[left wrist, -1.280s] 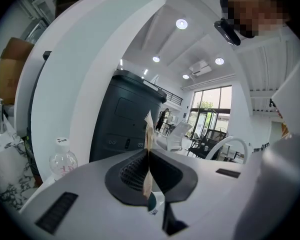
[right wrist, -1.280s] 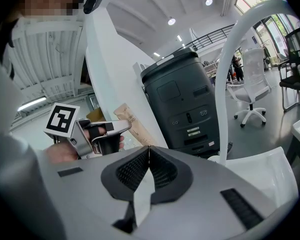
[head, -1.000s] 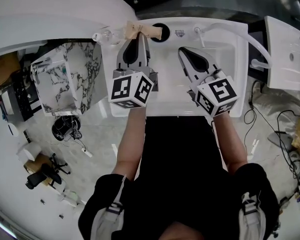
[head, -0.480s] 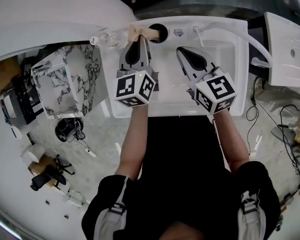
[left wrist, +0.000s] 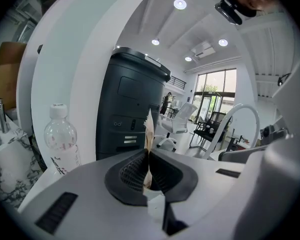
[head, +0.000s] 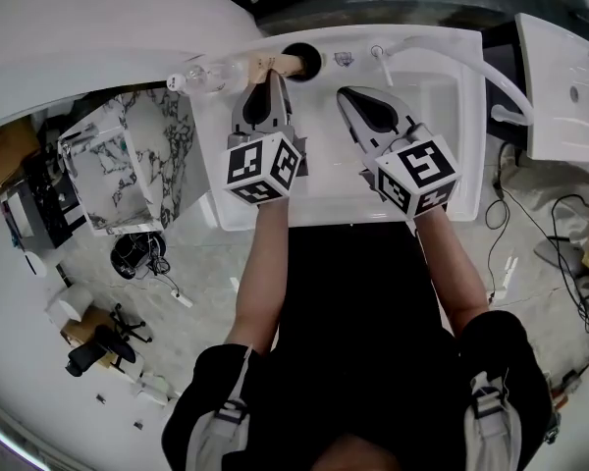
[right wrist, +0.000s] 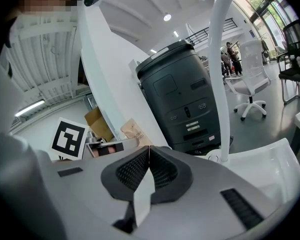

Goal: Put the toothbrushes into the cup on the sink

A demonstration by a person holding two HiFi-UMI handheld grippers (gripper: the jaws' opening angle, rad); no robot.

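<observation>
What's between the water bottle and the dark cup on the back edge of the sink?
The tan toothbrush packet, pinched in the left gripper, lies between the water bottle and the cup. The head view shows it.

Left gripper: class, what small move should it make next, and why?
Probably nudge the left gripper toward the cup and tilt the wrapped toothbrush down into it. Its jaws are shut on the wrapped toothbrush, whose end lies at the cup's mouth on the sink's back rim.
</observation>
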